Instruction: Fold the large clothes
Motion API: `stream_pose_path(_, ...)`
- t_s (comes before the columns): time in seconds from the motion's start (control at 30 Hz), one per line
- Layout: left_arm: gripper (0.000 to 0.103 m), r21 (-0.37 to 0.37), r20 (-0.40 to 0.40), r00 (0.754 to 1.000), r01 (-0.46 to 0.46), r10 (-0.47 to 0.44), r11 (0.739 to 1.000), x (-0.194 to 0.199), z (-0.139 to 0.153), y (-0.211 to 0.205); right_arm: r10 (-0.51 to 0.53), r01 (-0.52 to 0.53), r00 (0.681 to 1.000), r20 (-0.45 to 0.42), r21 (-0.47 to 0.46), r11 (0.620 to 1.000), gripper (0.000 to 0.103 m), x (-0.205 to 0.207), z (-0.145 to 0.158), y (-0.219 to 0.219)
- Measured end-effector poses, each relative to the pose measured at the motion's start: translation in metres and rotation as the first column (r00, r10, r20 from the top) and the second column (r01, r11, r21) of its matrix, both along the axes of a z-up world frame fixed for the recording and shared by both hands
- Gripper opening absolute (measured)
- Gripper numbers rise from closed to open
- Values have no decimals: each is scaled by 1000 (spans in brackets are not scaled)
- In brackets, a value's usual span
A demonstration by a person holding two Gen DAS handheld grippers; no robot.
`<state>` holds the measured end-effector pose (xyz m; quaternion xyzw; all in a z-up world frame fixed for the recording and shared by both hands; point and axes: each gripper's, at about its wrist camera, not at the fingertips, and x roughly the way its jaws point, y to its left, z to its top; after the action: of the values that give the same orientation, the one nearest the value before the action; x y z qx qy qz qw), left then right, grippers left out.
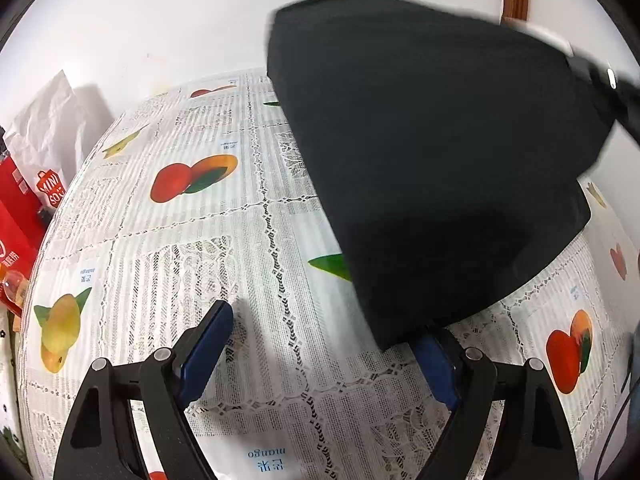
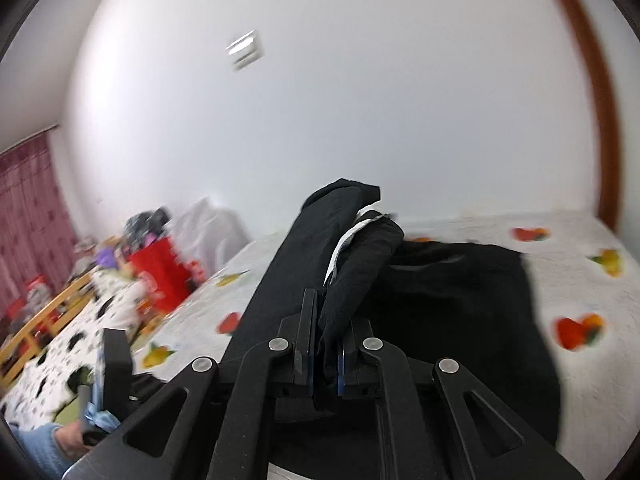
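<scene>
Left wrist view first: my left gripper (image 1: 324, 344) sits low over the tablecloth (image 1: 192, 248), a white lace-patterned cover printed with mangoes, and its two blue-padded fingers stand wide apart with nothing between them. The left pad (image 1: 206, 350) lies clear on the cloth. The black garment (image 1: 432, 152) rises from the table on the right of this view and lifts up and away towards the upper right; its lowest corner hangs over the tip of the right pad (image 1: 434, 364), hiding that tip, but I cannot tell whether the fabric actually touches it. At the top right edge I can see a dark blurred shape where the garment is held up. On the far left, past the table edge, are a red bag (image 1: 24, 208) and a crumpled white bag (image 1: 52, 120) against the wall.

In the right wrist view, my right gripper (image 2: 325, 344) is closed narrow on a bunched fold of the garment (image 2: 352, 280), the cloth pinched between the blue pads and running up from them to a rounded hump with a white label showing in it. The rest of the garment spreads across the table to the right of and below the fingers. This view is motion-blurred, so the clutter at the far left stays indistinct.
</scene>
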<state>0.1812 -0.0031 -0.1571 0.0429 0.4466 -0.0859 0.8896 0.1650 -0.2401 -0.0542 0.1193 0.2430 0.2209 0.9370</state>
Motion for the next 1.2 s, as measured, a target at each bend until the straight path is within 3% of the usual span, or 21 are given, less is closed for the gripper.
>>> stream_pose_path(0.07, 86, 1, 1, 1000, 1, -1, 1000, 0, 0, 0, -60, 59, 997, -57, -10, 998, 7, -3, -17, -16)
stream_pose_path(0.2, 84, -16, -2, 1000, 9, -9, 1000, -1, 1, 5, -163, 137, 964, -211, -131, 982, 9, 4, -64, -28)
stream_pose_path(0.27, 83, -71, 7, 1000, 28, -28, 997, -7, 6, 7, -172, 138, 950, -259, -145, 980, 13, 4, -77, -33)
stream_pose_path(0.33, 83, -117, 17, 998, 54, -53, 992, -13, 12, 3, -182, 146, 943, -279, -143, 979, 34, 4, -80, -37)
stream_pose_path(0.43, 83, -126, 7, 997, 80, -79, 989, -8, 14, -10, -168, 155, 940, -295, -67, 986, 59, 9, -78, -48)
stream_pose_path(0.5, 83, -101, -8, 996, 85, -87, 991, -2, 11, -21, -131, 127, 938, -321, -33, 991, 60, 19, -81, -46)
stream_pose_path(0.6, 83, -46, -17, 997, 74, -74, 996, 3, 8, -39, -115, 100, 928, -355, -60, 993, 60, 35, -91, -34)
stream_pose_path(0.67, 85, 13, -15, 997, 70, -70, 997, 3, 5, -45, -122, 91, 927, -354, -101, 991, 59, 43, -92, -23)
stream_pose_path(0.7, 86, 21, -14, 998, 60, -60, 998, 4, 5, -47, -119, 82, 932, -342, -121, 989, 46, 42, -90, -18)
stream_pose_path(0.73, 86, 18, -18, 999, 46, -46, 999, 5, 5, -47, -110, 66, 937, -332, -142, 988, 27, 44, -87, -13)
stream_pose_path(0.8, 87, 30, -19, 999, 32, -32, 999, 7, 6, -49, -77, 27, 952, -297, -170, 985, 10, 44, -77, -8)
stream_pose_path(0.87, 87, 36, -19, 1000, 24, -23, 999, 7, 6, -50, -30, -5, 975, -219, -157, 988, 7, 35, -59, -14)
stream_pose_path(0.93, 87, 36, -18, 1000, 23, -22, 999, 7, 5, -51, 0, -5, 992, -124, -45, 999, 5, 20, -38, -36)
stream_pose_path(1.03, 87, 35, -15, 1000, 24, -24, 999, 7, 5, -51, -66, 68, 997, -47, 45, 997, 5, 5, -27, -67)
stream_pose_path(1.1, 87, 36, -13, 1000, 27, -27, 999, 7, 5, -51, -148, 150, 987, -68, 30, 988, 5, 4, -35, -83)
stream_pose_path(1.2, 87, 31, -12, 999, 31, -31, 999, 7, 5, -50, -218, 219, 955, -201, -15, 976, 6, 17, -66, -99)
